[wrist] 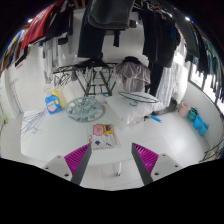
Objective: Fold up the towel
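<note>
We're looking out over a big white table (40, 140) with a room full of hanging clothes (100, 25) behind it, mostly dark garments on racks. There's a dark metal drying rack (85, 75) standing at the far side of the table, and something light grey is draped right next to it (133, 72); it might be the towel, but we honestly can't tell. Closer in, a round grey-green dish (85, 107) is sitting mid-table, and we can't make out what's in it. A blue-and-yellow container (54, 101) is sitting left of it. A small pink and yellow item (102, 130) is lying just ahead of the fingers. Our gripper (112, 158) is hanging wide, nothing between its magenta pads (77, 156).
</note>
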`<act>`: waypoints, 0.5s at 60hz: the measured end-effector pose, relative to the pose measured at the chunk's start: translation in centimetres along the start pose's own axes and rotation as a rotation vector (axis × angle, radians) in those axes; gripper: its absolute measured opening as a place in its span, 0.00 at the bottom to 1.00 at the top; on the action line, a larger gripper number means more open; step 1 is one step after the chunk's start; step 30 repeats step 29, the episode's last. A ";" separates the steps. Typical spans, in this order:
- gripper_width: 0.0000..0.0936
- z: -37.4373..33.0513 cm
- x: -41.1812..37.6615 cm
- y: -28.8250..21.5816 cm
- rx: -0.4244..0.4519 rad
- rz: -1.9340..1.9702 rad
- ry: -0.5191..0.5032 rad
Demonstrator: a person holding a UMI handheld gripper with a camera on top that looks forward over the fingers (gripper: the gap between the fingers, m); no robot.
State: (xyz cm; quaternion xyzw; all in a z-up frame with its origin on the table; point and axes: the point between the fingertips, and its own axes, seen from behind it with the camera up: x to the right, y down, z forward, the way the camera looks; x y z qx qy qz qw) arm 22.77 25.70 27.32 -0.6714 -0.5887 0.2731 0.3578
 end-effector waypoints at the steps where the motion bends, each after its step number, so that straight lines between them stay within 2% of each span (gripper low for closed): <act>1: 0.91 -0.7 0.0 0.1 0.003 0.002 0.008; 13: 0.91 -3.1 -1.3 1.1 0.010 -0.001 -0.009; 30: 0.91 -2.3 -3.2 0.6 0.016 -0.006 -0.053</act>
